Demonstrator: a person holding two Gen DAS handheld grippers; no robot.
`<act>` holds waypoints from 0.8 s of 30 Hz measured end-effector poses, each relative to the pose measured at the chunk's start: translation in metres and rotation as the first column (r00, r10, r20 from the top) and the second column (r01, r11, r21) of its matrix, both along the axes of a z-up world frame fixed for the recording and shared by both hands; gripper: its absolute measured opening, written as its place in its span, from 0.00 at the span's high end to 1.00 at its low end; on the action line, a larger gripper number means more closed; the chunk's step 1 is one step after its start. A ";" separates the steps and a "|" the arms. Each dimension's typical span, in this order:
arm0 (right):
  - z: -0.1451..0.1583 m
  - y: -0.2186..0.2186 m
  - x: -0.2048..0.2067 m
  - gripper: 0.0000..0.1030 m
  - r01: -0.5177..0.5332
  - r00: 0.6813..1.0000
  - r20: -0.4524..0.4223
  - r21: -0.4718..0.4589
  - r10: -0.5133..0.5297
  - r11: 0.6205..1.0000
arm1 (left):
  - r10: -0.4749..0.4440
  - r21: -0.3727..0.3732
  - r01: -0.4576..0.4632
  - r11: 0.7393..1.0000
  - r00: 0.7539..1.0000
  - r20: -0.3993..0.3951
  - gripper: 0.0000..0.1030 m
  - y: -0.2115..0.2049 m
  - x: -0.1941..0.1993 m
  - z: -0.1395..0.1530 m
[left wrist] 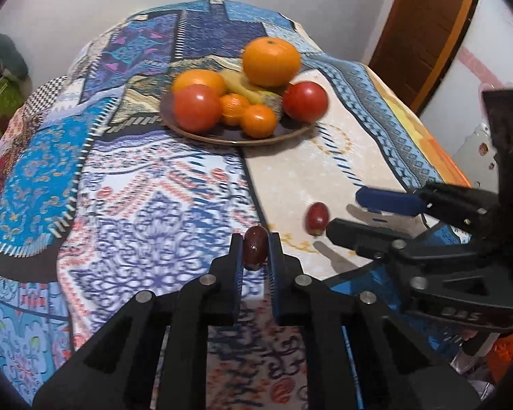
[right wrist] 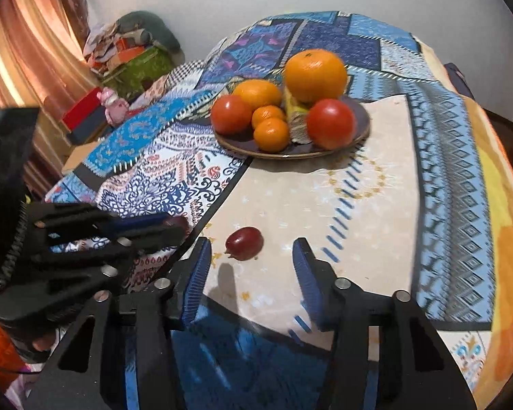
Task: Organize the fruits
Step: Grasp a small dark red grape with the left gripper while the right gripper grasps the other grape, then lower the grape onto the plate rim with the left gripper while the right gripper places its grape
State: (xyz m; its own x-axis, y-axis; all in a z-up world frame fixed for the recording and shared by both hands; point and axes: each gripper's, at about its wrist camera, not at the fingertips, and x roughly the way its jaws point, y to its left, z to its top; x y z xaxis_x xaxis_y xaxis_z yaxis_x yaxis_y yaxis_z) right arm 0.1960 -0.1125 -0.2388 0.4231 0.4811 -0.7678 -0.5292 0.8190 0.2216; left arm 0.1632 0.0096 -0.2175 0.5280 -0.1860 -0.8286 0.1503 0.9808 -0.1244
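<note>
The left gripper (left wrist: 255, 251) stood closed on a small dark-red fruit (left wrist: 255, 252), pinched across its short axis between the two ribbed pads, with the fruit's long axis upright. The grip sat near the fingertips, clear of the cloth (left wrist: 136, 225).

The right gripper (right wrist: 251, 266) stood wide open and held nothing. A second red fruit (right wrist: 244, 243) lay on the pale mat (right wrist: 325, 205) between its fingers and slightly ahead of them, touching neither.

Judged from its size and glossy skin, this fruit was light, smooth and soft-fleshed. It would likely slip or roll under an off-centre pinch and bruise under a hard one. The recommended hold was across the widest part of the body, pads square to the skin, with light closing force.

The plate (right wrist: 362, 126) stood farther back on the table, well apart from both grippers. It carried a large orange (right wrist: 315, 75), two tomatoes and smaller oranges. Free space remained at its near rim.
</note>
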 end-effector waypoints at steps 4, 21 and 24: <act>-0.009 0.009 0.005 0.67 -0.011 1.000 -0.016 -0.022 0.010 1.000 | 0.022 -0.013 -0.022 1.000 1.000 0.005 0.88 0.013 -0.001 0.003; -0.001 0.004 0.016 0.77 -0.004 0.999 0.032 -0.018 0.004 1.000 | 0.027 -0.055 -0.025 0.998 0.998 0.048 0.88 0.013 0.018 0.018; 0.007 -0.001 0.023 0.77 0.017 0.999 0.050 -0.004 -0.016 1.000 | 0.032 -0.062 -0.029 0.998 0.998 0.056 0.88 0.013 0.027 0.022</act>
